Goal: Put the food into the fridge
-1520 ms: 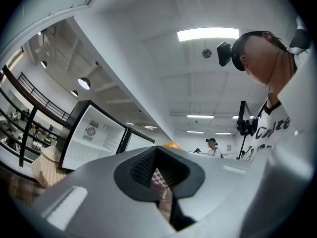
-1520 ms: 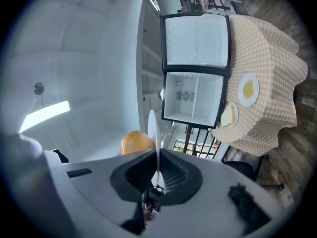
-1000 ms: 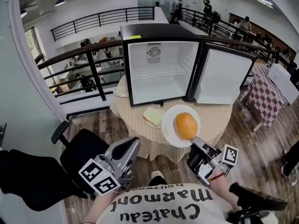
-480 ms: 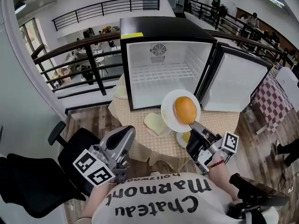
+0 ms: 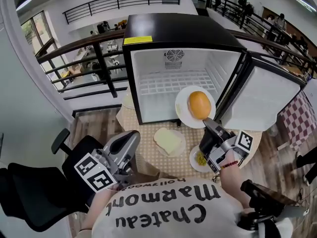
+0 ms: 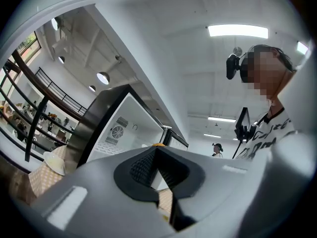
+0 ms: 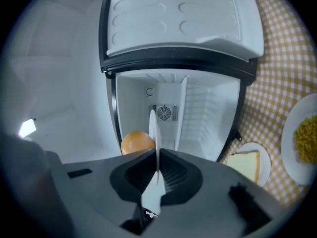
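Bun [image 5: 199, 104], orange-brown, sits on a white plate [image 5: 184, 103] at the mouth of the open fridge [image 5: 173, 33], at the lower right of the opening in the head view. Whether it has crossed the threshold is unclear. Right gripper [image 5: 208, 125]: fingers clenched on the plate's near rim. Left gripper [image 5: 131, 142]: low at left by the person's chest, fingers pressed together, nothing between them. Fridge door [image 5: 262, 100] stands wide to the right. On the checked bench [image 5: 146, 133]: bread slice [image 5: 167, 140] on its own plate, and a small dish of yellow food [image 5: 199, 158] just beside the right gripper.
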{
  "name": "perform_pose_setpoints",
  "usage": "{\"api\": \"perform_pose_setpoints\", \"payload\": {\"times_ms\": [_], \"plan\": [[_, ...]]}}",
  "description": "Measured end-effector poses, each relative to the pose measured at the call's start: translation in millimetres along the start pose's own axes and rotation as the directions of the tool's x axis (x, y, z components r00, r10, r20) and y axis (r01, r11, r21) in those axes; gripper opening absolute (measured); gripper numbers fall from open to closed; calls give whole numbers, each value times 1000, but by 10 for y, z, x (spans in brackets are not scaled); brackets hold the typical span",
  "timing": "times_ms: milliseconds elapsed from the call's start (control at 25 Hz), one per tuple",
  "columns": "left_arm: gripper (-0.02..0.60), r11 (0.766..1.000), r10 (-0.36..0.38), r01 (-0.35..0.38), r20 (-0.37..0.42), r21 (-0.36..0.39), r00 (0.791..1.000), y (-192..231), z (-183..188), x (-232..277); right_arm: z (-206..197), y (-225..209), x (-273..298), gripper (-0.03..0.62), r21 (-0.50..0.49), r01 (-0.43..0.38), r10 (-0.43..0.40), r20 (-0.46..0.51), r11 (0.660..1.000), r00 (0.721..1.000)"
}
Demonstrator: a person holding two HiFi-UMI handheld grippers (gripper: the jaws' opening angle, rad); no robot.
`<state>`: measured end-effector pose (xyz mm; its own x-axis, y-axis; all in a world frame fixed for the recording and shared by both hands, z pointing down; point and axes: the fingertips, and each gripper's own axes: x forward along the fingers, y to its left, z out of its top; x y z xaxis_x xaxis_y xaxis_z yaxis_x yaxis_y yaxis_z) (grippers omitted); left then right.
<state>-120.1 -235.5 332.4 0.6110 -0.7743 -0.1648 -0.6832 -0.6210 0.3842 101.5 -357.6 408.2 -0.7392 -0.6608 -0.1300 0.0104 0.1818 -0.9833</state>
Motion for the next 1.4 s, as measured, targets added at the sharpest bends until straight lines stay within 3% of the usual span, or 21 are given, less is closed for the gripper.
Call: {"api": "perform_pose_setpoints", "payload": {"times_ms": [280, 640, 920, 1400], "plan": [[6, 996, 27, -20, -85, 91, 996, 299, -241, 319, 310, -287, 405, 23, 49, 93, -93, 0, 994, 996], [6, 997, 74, -71, -107, 29, 991, 733, -335, 469, 581, -517, 804, 24, 99, 188, -194, 52, 977, 980], [6, 999, 44, -40, -132, 33, 990, 994, -284, 520, 772, -625, 992, 25, 127, 232, -250, 151, 964, 956], [6, 998, -52, 56, -156, 20, 986, 1645, 130, 659, 852, -626, 1260, 25, 61, 323, -326, 286, 945, 901]]}}
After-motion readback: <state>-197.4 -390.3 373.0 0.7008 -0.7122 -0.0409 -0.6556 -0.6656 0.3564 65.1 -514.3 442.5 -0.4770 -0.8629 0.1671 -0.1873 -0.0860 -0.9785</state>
